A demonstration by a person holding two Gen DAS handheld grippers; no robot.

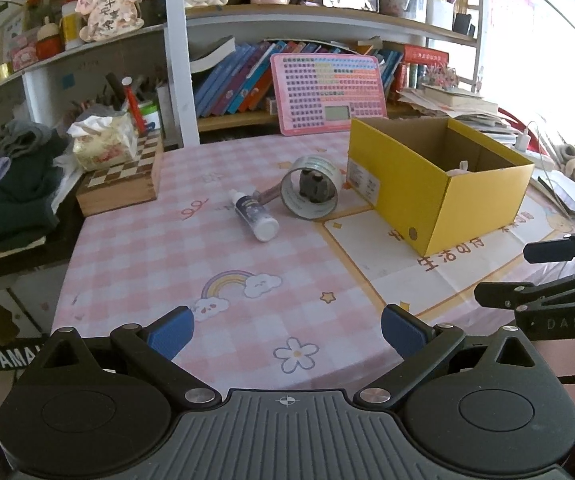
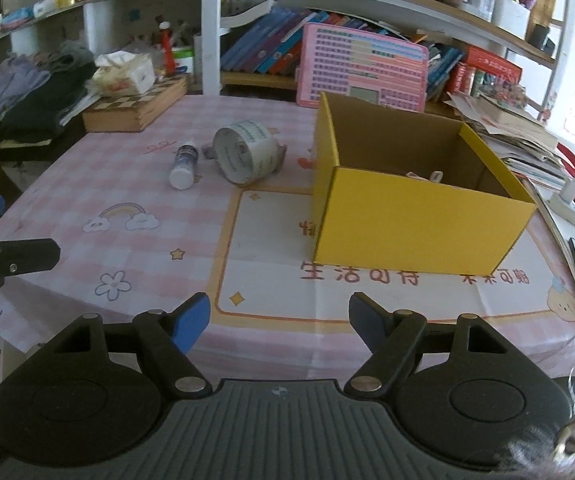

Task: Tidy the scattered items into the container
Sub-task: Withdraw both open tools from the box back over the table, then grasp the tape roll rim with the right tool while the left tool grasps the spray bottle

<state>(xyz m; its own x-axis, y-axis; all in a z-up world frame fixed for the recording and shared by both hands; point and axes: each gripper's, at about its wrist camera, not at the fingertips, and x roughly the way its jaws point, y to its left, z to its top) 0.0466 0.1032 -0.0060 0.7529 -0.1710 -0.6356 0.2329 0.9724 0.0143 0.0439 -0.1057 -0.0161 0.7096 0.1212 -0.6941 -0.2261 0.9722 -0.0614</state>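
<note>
Cluttered bookshelves are running along the back, and out front a pink checked tablecloth (image 1: 159, 248) is covering the table where everything's happening. Yellow cardboard box (image 2: 419, 220) is sitting open-topped on the right side, and something pale is already lying inside, too hidden to name.

Still waiting out on the cloth: a small white-capped bottle (image 1: 254, 214) lying on its side, and just beside it a tape roll (image 1: 311, 190) resting on its edge with some small dark object (image 1: 314, 187) showing through the hole. Can't tell whether that thing is sitting inside the roll or behind it. Both are lying a little left of the box, apart from it.

Left gripper (image 1: 287, 334) is hovering low over the near edge with its jaws wide apart and nothing between them. Right gripper (image 2: 279, 322) is looking the same, jaws spread and empty, pointing toward the box's near-left corner.

My take: the bottle is looking like the easy pick. I'd be coming in with the fingers crossing its short width, not its length, since it's round and probably rolling if nudged. I'd be gripping the tape roll through its wall, one finger inside the hole, watching that dark bit.
</note>
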